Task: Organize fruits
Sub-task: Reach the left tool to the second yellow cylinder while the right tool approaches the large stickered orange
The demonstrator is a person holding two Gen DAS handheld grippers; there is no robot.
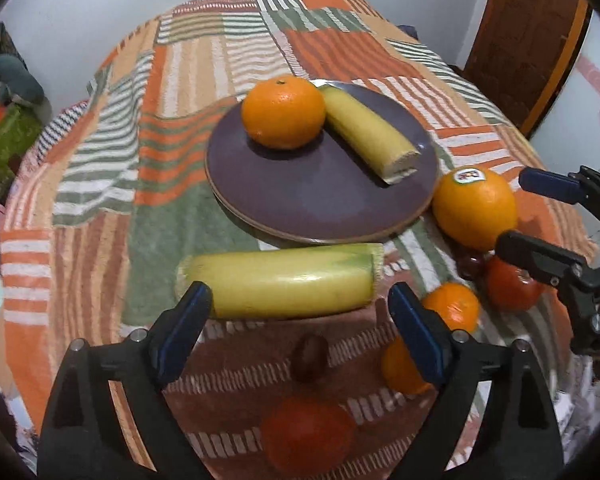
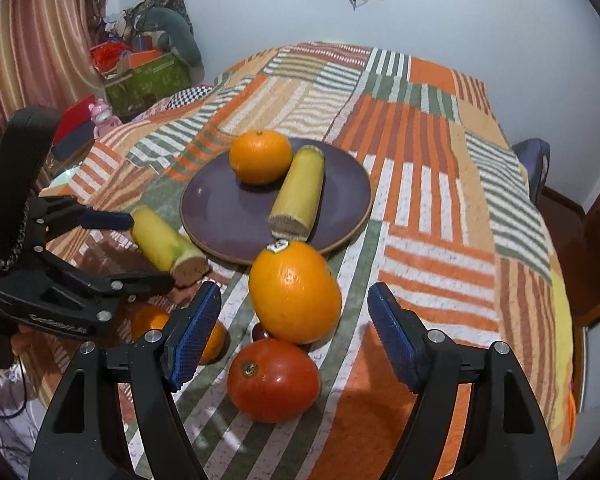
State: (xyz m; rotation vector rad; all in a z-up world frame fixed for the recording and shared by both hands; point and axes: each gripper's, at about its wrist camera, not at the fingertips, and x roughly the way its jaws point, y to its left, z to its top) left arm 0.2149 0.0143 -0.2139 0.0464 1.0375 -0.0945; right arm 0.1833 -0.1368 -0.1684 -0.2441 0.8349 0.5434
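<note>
The yellow banana piece with cut ends (image 1: 278, 280) lies on its side on the striped patchwork cloth of orange, green and white (image 1: 172, 80), just beside the near rim of the round dark purple plate (image 1: 320, 208). It is not on the plate yet. On the plate there are already a small orange tangerine (image 1: 283, 113) and a second yellow banana piece (image 1: 364, 130), touching each other, so I judge that the plate is the place where the fruits are collected and the loose piece is the next one to go there.

The left gripper (image 1: 300, 312) has its fingers spread wide. In the left wrist view the banana piece lies across the gap just past the fingertips; the left fingertip overlaps its end, but I cannot tell if it touches. It grasps nothing.

The right gripper (image 2: 294, 304) is also spread wide and holds nothing. The large orange with a sticker (image 2: 295, 291) sits between and just past its fingers, and the red tomato (image 2: 273, 380) is nearer to the camera, touching or almost touching the orange. Probably this gripper is aimed at the large orange.

More small oranges (image 1: 452, 306) and a dark grape-like fruit (image 1: 310, 358) wait on the cloth near the fingers.
</note>
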